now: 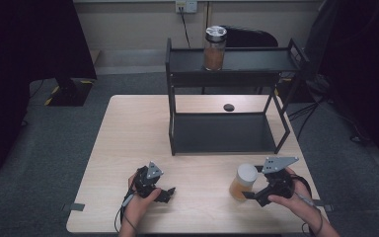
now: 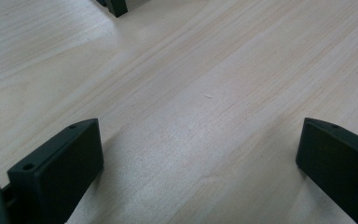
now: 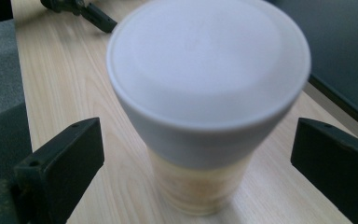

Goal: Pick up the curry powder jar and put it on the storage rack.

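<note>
Between wide-open right claw jaws, white-lidded jar, untouched, near table edge.

Black two-jaw claws (grey three-cornered plates, trailing cables)

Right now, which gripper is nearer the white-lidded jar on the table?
Right. The right gripper sits at the jar, jaws open on either side of it without touching. The left gripper rests farther along the table, open over bare wood.

Between my right gripper's matt black jaws I see a jar, its white lid smooth plastic; beneath it, pale wood-grain table.
</note>
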A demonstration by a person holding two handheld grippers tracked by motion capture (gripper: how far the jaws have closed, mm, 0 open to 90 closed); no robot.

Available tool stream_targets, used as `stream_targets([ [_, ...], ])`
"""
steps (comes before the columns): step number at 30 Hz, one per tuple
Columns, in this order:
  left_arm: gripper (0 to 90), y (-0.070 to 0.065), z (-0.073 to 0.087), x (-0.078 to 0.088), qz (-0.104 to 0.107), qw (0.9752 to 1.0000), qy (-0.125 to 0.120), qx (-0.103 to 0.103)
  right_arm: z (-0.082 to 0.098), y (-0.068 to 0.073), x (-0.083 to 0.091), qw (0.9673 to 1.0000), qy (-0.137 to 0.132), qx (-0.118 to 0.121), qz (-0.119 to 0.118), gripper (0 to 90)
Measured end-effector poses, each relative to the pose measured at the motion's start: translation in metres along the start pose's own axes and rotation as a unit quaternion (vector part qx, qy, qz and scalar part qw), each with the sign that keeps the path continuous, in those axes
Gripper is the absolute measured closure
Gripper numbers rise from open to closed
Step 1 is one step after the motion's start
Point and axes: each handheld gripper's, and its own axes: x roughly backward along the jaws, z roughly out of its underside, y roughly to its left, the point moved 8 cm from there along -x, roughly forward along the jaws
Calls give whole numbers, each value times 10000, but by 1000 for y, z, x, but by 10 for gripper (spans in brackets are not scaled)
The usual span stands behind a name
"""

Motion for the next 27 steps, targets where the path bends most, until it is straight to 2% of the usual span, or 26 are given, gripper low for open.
stream_targets([
  [4,0,0,0,0,0,10000,0,0,-1,0,-4,9999,-105,-27,-13,78],
  [6,0,0,0,0,0,10000,0,1,-1,1,-7,9998,-159,35,73,160],
  [9,0,0,0,0,0,10000,0,1,1,2,-11,9995,-292,61,116,192],
  [19,0,0,0,0,-1,10000,0,1,3,5,-19,9987,-441,202,155,327],
  [23,0,0,0,0,-1,10000,0,0,6,5,-19,9981,-556,185,173,345],
  [27,0,0,0,0,0,10000,-1,0,6,5,-18,9982,-544,188,173,348],
])
